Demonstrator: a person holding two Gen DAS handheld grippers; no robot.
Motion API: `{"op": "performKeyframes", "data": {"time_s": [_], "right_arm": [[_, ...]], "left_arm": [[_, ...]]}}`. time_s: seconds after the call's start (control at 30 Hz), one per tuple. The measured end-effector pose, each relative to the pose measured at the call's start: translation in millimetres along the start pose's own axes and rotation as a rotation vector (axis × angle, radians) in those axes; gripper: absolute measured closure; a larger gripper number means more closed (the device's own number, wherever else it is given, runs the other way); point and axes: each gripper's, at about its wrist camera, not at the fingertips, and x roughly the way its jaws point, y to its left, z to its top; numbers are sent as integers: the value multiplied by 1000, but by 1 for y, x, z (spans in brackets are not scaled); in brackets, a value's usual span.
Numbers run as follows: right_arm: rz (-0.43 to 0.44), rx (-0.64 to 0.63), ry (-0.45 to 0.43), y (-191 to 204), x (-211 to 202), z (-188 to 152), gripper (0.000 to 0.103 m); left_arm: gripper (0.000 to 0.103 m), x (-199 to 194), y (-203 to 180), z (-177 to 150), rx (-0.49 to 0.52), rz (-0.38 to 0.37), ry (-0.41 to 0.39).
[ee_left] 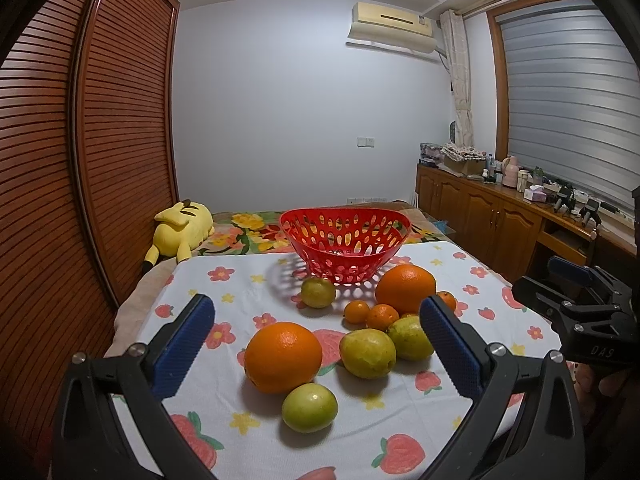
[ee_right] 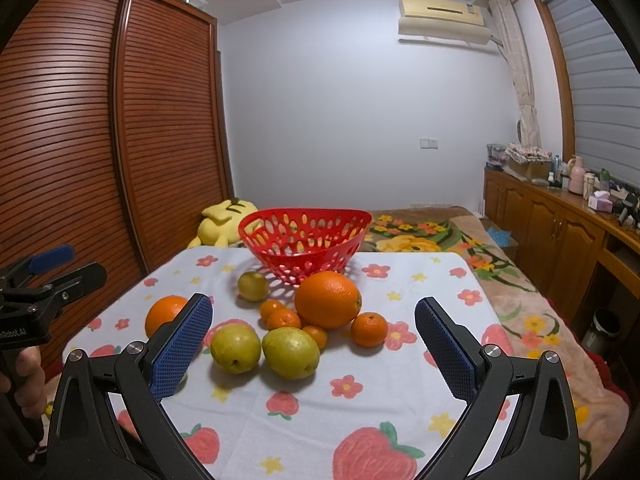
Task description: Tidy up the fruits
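An empty red perforated basket (ee_left: 344, 264) (ee_right: 304, 256) stands at the far side of the strawberry-print cloth (ee_left: 248, 280). In front of it lie two large oranges (ee_left: 283, 356) (ee_left: 405, 288), two yellow-green pears (ee_left: 367, 353) (ee_right: 291, 352), two round green fruits (ee_left: 309, 407) (ee_left: 318, 292) and several small tangerines (ee_left: 356, 311) (ee_right: 369, 329). My left gripper (ee_left: 317, 308) hovers open above the near orange, holding nothing. My right gripper (ee_right: 315, 302) is open too, over the pears and the far orange (ee_right: 328, 299). Each gripper shows at the edge of the other's view (ee_left: 540, 276) (ee_right: 76, 264).
A yellow plush toy (ee_left: 182, 232) lies on the floral bed (ee_right: 420, 236) behind the table. A slatted wooden wardrobe (ee_left: 100, 160) runs along the left. A wooden cabinet (ee_right: 560, 220) with bottles and boxes lines the right wall. Bare cloth lies at the table's right side (ee_right: 440, 272).
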Motion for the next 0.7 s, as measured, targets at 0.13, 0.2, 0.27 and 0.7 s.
{"op": "performKeyframes", "data": {"time_s": [0.13,0.2,0.27,0.7], "right_arm": [[1,1,11,2,5,-2,0],[4,4,16,0,5,-4,0],[5,5,22,0,8,-5,0],[52,1,114,1,32,-27,0]], "left_arm": [[0,1,1,-2,-8,-4,11],[0,2,2,-5,-9,-3,20],[0,5,3,-8,-10,-4,29],[0,35,24,-36,-11,-8,151]]}}
